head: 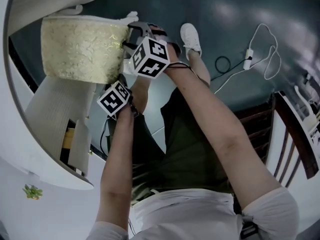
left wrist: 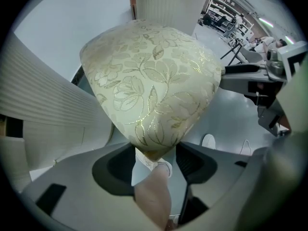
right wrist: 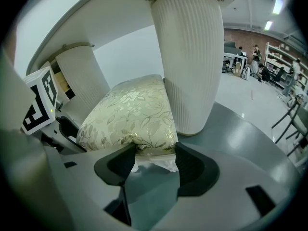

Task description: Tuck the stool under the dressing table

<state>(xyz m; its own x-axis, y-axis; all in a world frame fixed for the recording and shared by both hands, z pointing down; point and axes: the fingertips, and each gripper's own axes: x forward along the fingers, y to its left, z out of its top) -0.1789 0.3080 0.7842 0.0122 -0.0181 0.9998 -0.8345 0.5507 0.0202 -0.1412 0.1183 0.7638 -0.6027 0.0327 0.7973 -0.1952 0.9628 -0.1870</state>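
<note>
Left gripper first: its jaws stand fairly wide and pinch the near corner of the stool, with the gold floral cushion filling the frame above them. The right gripper is set similarly wide over the next corner along the same edge. It appears to be clamped on the cushion's rim, with the white carved frame showing below, though the contact at the pads is hard to read.

Moving outward in the head view, the stool lies in the upper left of the frame with both marker cubes at its right-hand edge. It sits between two ribbed white pedestals, and the dressing table's curved top sweeps down the left side. In the right gripper view that top already overhangs the far end of the seat.

So the stool looks lined up and entered into the knee space, with both corners held. Most of the cushion is still out over the dark floor, so by my reckoning the rest of the slide inward remains, then the release.
</note>
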